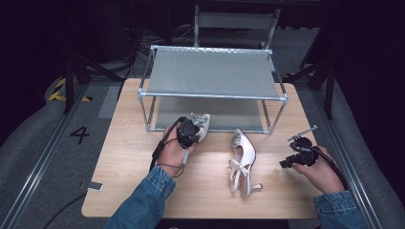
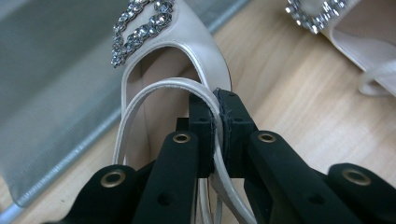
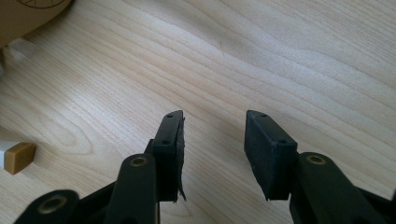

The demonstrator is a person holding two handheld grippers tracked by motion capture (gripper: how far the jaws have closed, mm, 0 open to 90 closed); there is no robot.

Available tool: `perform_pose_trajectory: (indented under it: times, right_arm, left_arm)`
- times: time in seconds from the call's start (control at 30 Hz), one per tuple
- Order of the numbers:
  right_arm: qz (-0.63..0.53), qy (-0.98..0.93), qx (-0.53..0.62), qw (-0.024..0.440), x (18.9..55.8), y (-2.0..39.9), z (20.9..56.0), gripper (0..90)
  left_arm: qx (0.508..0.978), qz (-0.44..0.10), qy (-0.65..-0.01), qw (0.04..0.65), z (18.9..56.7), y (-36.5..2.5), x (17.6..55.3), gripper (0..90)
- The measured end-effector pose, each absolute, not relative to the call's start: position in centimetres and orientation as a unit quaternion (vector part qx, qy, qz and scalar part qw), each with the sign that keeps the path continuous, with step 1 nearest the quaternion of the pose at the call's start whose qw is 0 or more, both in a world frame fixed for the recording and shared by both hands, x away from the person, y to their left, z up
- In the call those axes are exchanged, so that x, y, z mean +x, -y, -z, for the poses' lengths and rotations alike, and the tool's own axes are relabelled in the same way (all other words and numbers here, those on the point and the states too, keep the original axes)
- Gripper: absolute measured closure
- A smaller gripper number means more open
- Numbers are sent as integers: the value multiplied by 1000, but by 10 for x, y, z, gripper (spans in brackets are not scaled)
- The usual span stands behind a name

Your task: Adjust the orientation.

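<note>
A cream satin slingback shoe [image 1: 203, 123] with a rhinestone buckle is in front of the shelf rack. My left gripper [image 1: 191, 130] is shut on its thin heel strap [image 2: 154, 91], and the left gripper view shows the pads [image 2: 218, 100] pinching that strap behind the shoe's open heel [image 2: 187, 32]. The matching shoe [image 1: 242, 160] lies on the table, toe toward the rack, and its buckle [image 2: 310, 16] shows in the left gripper view. My right gripper [image 1: 285, 161] hovers right of that shoe, open [image 3: 215, 121] over bare wood.
A two-tier metal rack [image 1: 212, 76] with grey fabric shelves stands at the table's [image 1: 129, 167] far side. A tan heel tip [image 3: 18, 156] sits at the left edge of the right gripper view. A small grey object [image 1: 94, 186] lies near the table's front left corner.
</note>
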State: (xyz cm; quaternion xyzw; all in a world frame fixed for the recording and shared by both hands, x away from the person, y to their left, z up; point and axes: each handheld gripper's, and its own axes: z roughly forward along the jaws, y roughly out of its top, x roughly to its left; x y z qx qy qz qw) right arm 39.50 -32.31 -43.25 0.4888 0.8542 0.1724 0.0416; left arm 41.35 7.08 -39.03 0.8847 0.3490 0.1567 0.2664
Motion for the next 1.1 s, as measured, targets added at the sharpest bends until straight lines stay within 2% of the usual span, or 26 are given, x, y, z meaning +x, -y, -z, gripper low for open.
perform_pose_trajectory:
  times: [0.23, 0.53, 1.1]
  right_arm:
    - [-172, -853, 492, 38, 395, 323, 434, 580]
    - [-174, -853, 491, 37, 395, 323, 435, 580]
    - [-172, -855, 487, 35, 394, 320, 438, 575]
  left_arm:
    - [871, -182, -363, 277, 388, -72, 432, 852]
    - [856, -187, -387, 289, 396, -72, 454, 851]
    - [852, -195, -409, 262, 413, -62, 479, 851]
